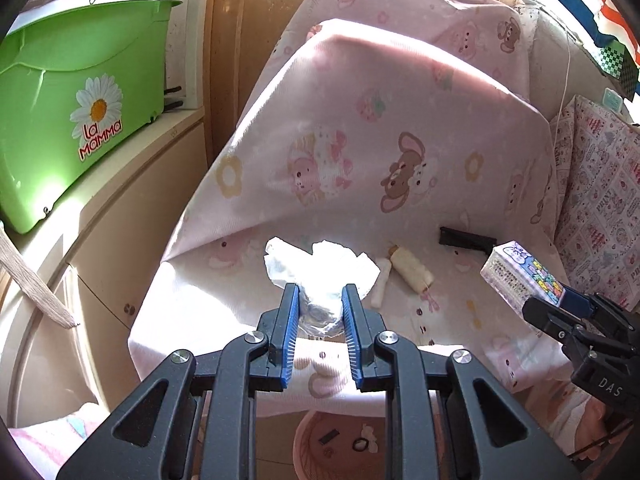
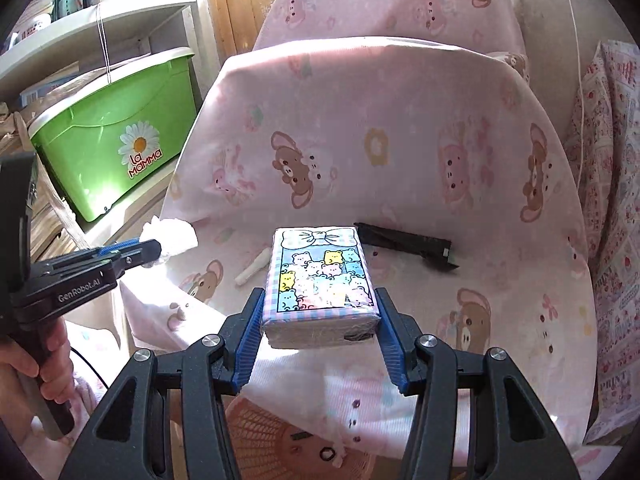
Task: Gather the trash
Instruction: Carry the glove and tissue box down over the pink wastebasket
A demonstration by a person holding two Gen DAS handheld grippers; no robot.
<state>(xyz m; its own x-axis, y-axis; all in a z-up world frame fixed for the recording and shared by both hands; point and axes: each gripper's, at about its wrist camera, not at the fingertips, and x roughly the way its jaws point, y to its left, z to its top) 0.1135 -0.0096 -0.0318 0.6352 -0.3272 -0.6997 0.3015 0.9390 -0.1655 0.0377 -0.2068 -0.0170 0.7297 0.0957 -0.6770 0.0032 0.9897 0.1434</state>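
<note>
My left gripper (image 1: 320,304) is shut on a crumpled white tissue (image 1: 324,268), held just above the pink-covered chair seat (image 1: 224,300); the same tissue (image 2: 172,236) shows at the left in the right wrist view. My right gripper (image 2: 320,320) is shut on a tissue pack (image 2: 318,280) printed with pastel bears, lifted over the seat; the pack (image 1: 520,272) also appears at the right of the left wrist view. On the seat lie a small cream bottle-shaped item (image 1: 412,270), a white stick (image 1: 382,284) (image 2: 252,270) and a black flat piece (image 1: 466,238) (image 2: 408,244).
A pink mesh basket (image 2: 272,436) (image 1: 320,452) with small scraps stands on the floor under the seat's front edge. A green tub (image 1: 60,100) (image 2: 112,136) sits on a cabinet at the left. A patterned pillow (image 1: 600,208) leans at the right. A hand (image 2: 36,364) grips the left tool.
</note>
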